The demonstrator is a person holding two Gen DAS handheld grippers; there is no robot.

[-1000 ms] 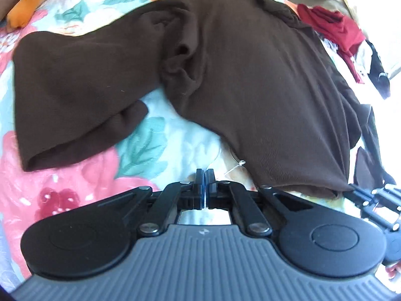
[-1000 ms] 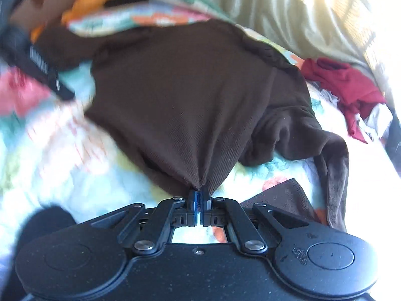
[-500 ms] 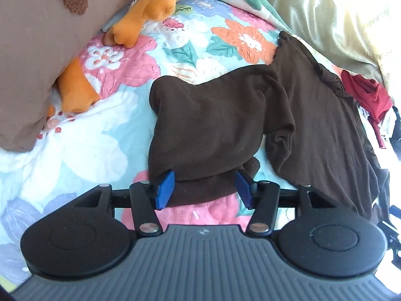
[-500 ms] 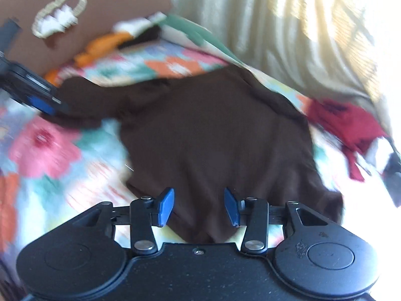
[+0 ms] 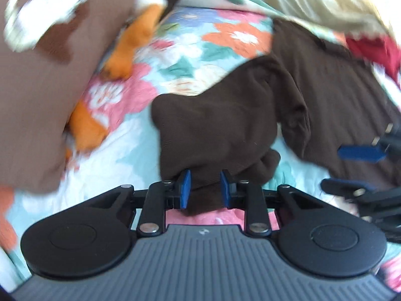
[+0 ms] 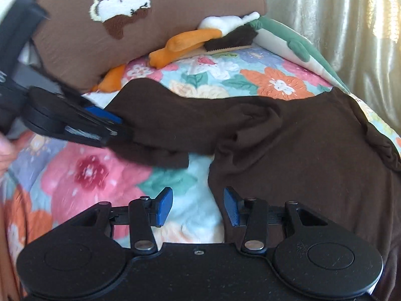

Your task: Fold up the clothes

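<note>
A dark brown knit top (image 6: 300, 155) lies spread on the floral bedspread (image 6: 87, 170), its sleeve (image 6: 163, 125) stretched out to the left. My left gripper (image 5: 204, 190) is closing on the sleeve's cuff (image 5: 218, 125). The fabric fills the gap between its blue pads and touches both. In the right wrist view the left gripper (image 6: 105, 123) shows at the sleeve's end. My right gripper (image 6: 198, 205) hovers open and closing slightly. Mostly bedspread lies between its pads, and the top's left edge runs by the right pad. The left wrist view shows the right gripper (image 5: 356, 170) over the top's body (image 5: 338, 100).
A brown pillow (image 6: 75, 37) with a white embroidered patch stands at the back left. An orange and white plush toy (image 6: 185, 42) lies beside it. A pale curtain (image 6: 338, 12) hangs along the far right. A red garment (image 5: 376, 50) lies past the top.
The left jaws have narrowed around the sleeve cuff, which now sits between the pads. The right gripper has swung left from over the top's hem to its left edge.
</note>
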